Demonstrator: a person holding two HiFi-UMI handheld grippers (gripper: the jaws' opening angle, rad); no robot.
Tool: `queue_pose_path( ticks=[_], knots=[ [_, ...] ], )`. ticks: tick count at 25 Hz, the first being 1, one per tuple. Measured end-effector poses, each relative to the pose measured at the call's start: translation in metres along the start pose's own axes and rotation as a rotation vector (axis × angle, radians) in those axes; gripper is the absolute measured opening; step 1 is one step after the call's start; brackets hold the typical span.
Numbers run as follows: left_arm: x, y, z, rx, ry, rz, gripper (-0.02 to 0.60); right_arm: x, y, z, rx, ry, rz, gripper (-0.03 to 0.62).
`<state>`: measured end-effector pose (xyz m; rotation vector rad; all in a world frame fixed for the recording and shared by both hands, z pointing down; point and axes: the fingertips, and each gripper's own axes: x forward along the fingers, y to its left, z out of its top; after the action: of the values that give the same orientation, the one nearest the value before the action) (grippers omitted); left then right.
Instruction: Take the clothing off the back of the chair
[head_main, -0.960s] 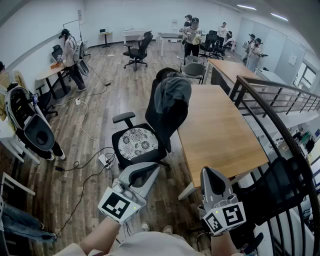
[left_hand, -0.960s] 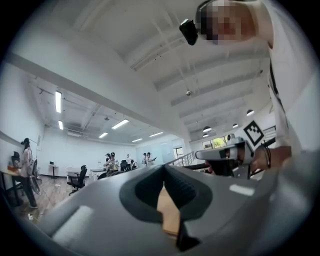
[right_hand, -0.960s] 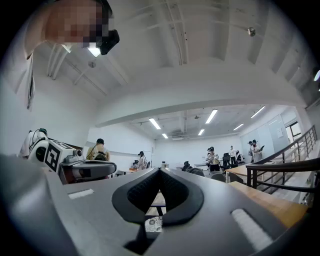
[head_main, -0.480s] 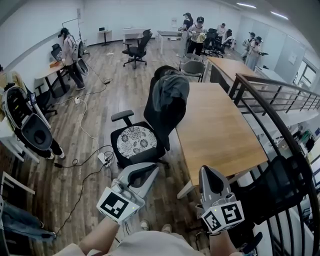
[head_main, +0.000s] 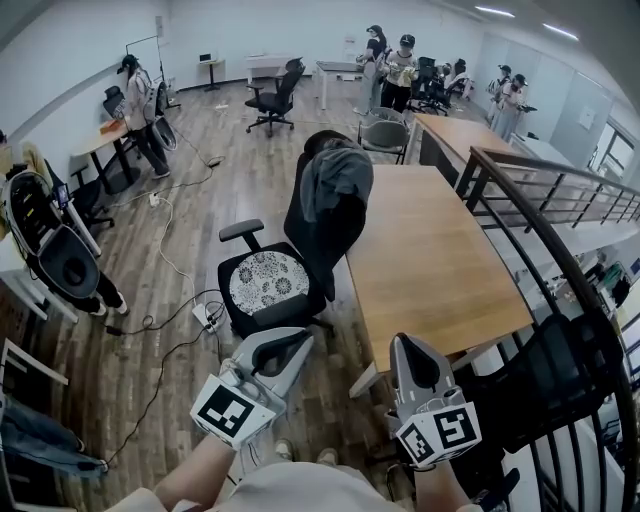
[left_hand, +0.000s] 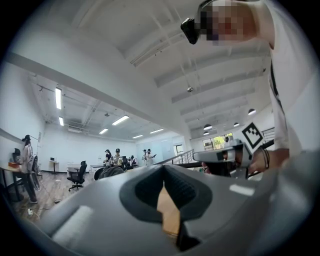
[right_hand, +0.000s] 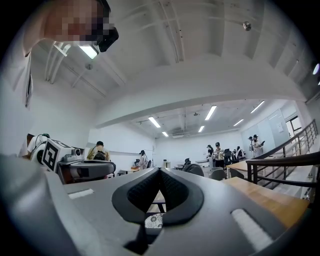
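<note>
Clothing (head_main: 338, 180): draped over top of chair (head_main: 265, 285) back, by desk (head_main: 430, 260) left edge | left tongs (head_main: 285, 345), right tongs (head_main: 415, 352): pressed together, empty, well short | step: approach, spread one pair, pinch fabric at top edge, lift upward clear.

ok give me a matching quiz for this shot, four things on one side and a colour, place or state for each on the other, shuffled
Things:
1. grey clothing
2. chair seat
3. table
4. left gripper

Descriptions:
a. jaws shut, nothing held
b. light brown wood
c. draped over the chair back
d. black-and-white pattern

Pairs: 1-c, 2-d, 3-b, 4-a
</note>
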<state>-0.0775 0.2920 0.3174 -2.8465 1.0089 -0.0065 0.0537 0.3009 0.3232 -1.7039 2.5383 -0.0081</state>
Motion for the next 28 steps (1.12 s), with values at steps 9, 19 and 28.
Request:
queue_pose_path(
  ticks=[9, 19, 28],
  knots=[
    [0.030, -0.023, -0.005, 0.027, 0.015, 0.038, 0.000, -0.013, -0.044, -0.002, -0.002, 0.002, 0.024, 0.000],
    [0.043, -0.039, -0.004, 0.049, 0.012, 0.082, 0.000, -0.023, -0.067, -0.007, -0.004, 0.000, 0.056, 0.000],
    [0.055, -0.031, -0.008, 0.042, -0.001, 0.102, 0.000, -0.010, -0.077, -0.011, -0.013, -0.007, 0.071, 0.000]
  ],
)
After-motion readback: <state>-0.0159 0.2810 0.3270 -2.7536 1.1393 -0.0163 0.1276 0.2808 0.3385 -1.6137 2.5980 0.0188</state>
